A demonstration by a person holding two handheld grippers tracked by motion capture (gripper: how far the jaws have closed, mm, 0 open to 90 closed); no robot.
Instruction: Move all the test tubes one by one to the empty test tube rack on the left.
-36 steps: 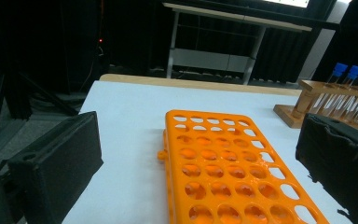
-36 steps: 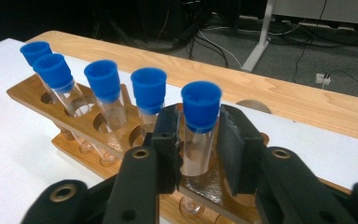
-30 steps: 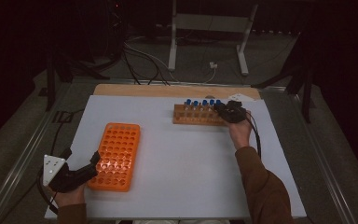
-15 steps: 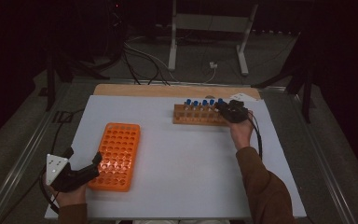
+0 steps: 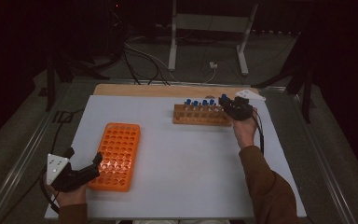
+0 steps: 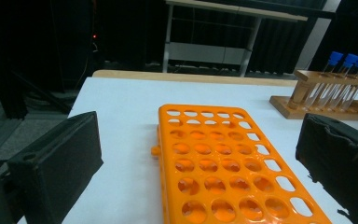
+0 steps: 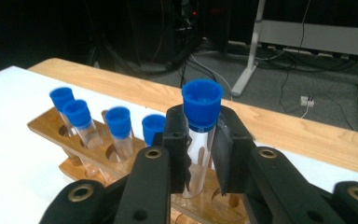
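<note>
Nothing moved; right claw (image 7: 200, 154) grips tube (image 7: 199, 140), neighbours (image 7: 119, 128) crowd.

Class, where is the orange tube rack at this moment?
In the high view the orange tube rack lies on the white table, front left, beside the open left tool, well apart from the wooden rack.

Tray (image 5: 116, 156) left of tube rack (image 5: 200, 115)

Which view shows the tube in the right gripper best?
The right gripper view: the blue-capped tube stands close up, clamped between the jaws. The high view shows it as a tiny blue cap; the left gripper view shows distant tubes, indistinguishable.
</note>
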